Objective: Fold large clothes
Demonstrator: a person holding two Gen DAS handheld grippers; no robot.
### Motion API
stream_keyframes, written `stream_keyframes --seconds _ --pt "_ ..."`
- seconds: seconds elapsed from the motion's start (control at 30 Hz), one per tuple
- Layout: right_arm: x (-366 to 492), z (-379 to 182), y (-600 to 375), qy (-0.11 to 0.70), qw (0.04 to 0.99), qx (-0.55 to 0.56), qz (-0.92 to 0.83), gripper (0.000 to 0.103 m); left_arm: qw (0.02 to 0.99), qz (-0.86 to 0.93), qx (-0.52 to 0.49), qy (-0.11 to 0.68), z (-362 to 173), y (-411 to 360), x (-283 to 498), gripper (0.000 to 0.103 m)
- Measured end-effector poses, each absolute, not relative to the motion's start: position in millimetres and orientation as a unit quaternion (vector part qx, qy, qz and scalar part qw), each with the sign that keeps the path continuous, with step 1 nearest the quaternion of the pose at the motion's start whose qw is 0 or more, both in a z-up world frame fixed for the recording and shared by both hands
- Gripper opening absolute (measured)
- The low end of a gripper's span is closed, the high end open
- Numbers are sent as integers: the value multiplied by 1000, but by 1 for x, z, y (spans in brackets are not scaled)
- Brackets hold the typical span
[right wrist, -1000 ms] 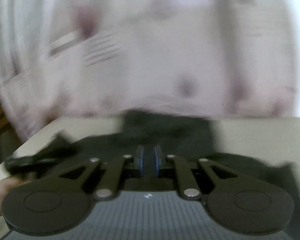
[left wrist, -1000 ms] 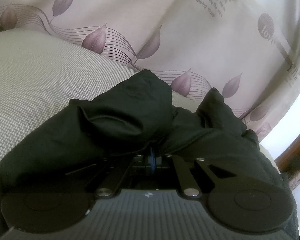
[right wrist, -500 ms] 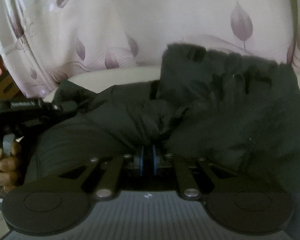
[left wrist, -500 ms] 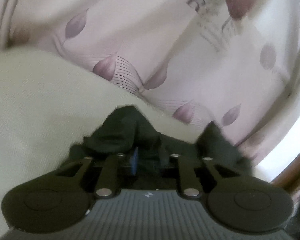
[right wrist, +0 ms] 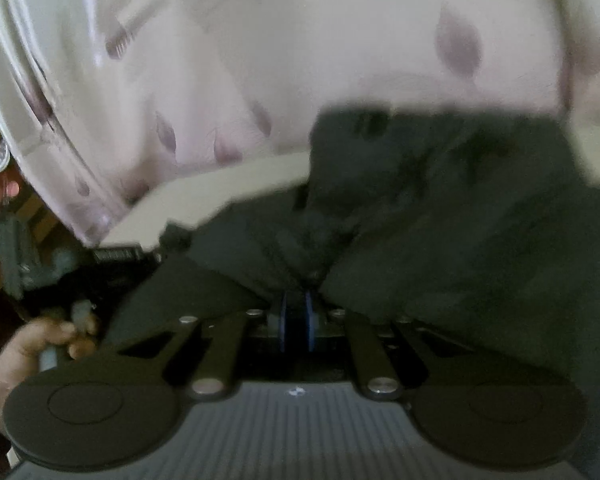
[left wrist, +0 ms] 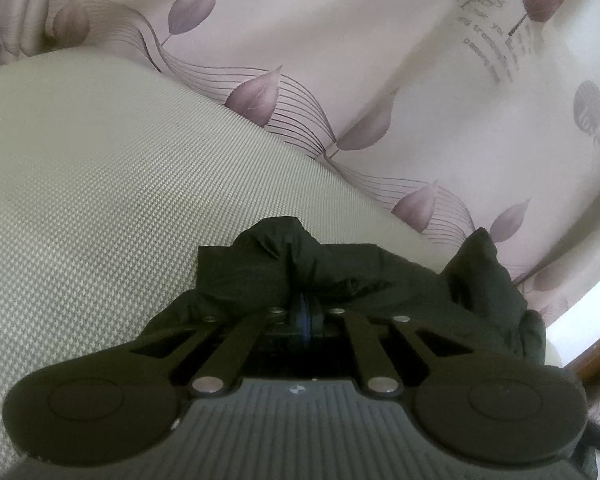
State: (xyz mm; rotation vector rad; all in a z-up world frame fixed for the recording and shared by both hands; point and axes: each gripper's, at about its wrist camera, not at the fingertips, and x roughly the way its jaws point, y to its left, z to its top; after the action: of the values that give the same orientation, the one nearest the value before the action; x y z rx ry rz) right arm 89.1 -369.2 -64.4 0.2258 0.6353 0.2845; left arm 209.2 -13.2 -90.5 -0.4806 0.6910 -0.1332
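While both claws grip: the garment point(left wrist: 340, 276) lies bunched on the woven surface point(left wrist: 100, 184), close to the leaf-print curtain point(left wrist: 380, 60).
Left claw point(left wrist: 305, 312): its jaws have just been closing, and dark cloth is now pinched between the blue pads.
Right claw point(right wrist: 296, 312): clenched on a gathered ridge of the same garment; this view is blurred.
Garment shape: crumpled, with peaks and loose folds; no flat panel or clean crease shows.
Person: a hand point(right wrist: 40, 344) on the other tool's handle shows at the left of the right view.
Done: two grips taken on the cloth, by my reading.
Left: spread it flat, then make every fold; the task looks barely begun.
Unclear: which part of the garment each claw holds.
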Motion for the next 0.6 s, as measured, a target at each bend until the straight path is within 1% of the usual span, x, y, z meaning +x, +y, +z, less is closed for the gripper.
stream_keyframes --seconds 0.07,0.2,0.3,0.33,0.4,0.5,0.6 --pt "78 -54 -405 300 941 117 104 10 911 -65 -233 335 -91 -12 208 11" --pt "67 -52 -496 301 942 151 -4 10 911 -66 -235 332 -93 -9 206 11" --pt "61 -69 -554 328 924 178 -79 9 909 -68 -245 332 -94 -6 204 11" --pt "59 -81 -568 340 916 199 -77 8 908 -68 -247 332 -95 -6 204 11" --pt "50 -102 -584 327 910 250 -49 7 906 -69 -252 333 -95 -4 204 11" --pt "51 -109 -583 315 915 249 -48 7 897 -79 -264 345 -94 0 208 11" --pt "51 -105 -579 317 915 242 -55 8 875 -115 -283 375 -85 16 216 10"
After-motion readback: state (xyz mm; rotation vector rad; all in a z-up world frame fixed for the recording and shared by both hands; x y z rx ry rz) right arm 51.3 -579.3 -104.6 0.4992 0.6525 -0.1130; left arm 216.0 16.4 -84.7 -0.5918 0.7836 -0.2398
